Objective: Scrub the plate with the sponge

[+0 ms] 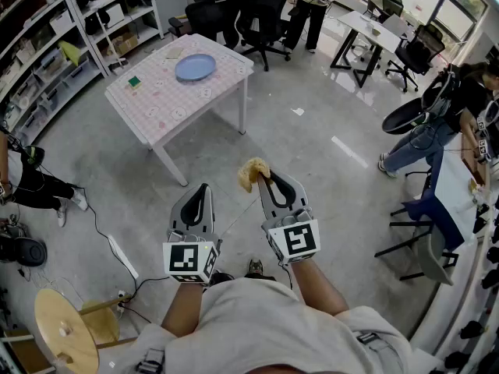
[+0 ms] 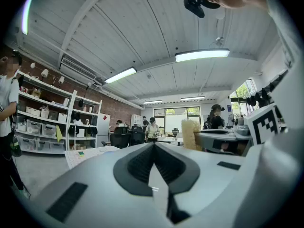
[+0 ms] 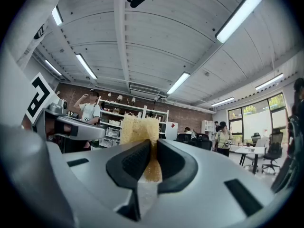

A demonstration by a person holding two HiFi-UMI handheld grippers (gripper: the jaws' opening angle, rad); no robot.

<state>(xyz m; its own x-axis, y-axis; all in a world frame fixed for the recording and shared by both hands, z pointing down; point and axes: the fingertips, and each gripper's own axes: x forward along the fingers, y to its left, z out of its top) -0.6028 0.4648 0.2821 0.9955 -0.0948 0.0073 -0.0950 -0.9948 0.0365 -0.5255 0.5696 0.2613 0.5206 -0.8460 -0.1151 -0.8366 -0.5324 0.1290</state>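
Note:
A blue plate (image 1: 195, 68) lies on a pink-patterned table (image 1: 160, 115) far ahead of me, several steps away. My right gripper (image 1: 267, 178) is shut on a yellow sponge (image 1: 252, 173), which sticks out past its tips; in the right gripper view the sponge (image 3: 138, 130) is squeezed between the jaws. My left gripper (image 1: 203, 187) is shut with nothing in it, held beside the right one over the floor. In the left gripper view its jaws (image 2: 154, 145) meet, and the sponge (image 2: 190, 134) shows to the right.
A small green block (image 1: 134, 82) lies on the table's left part. Shelves (image 1: 47, 61) line the left wall. Office chairs (image 1: 253, 14) stand behind the table; a person (image 1: 312, 2) stands at the back, another person (image 1: 437, 123) at right. A round wooden stool (image 1: 66, 332) and floor cables (image 1: 101, 232) are near left.

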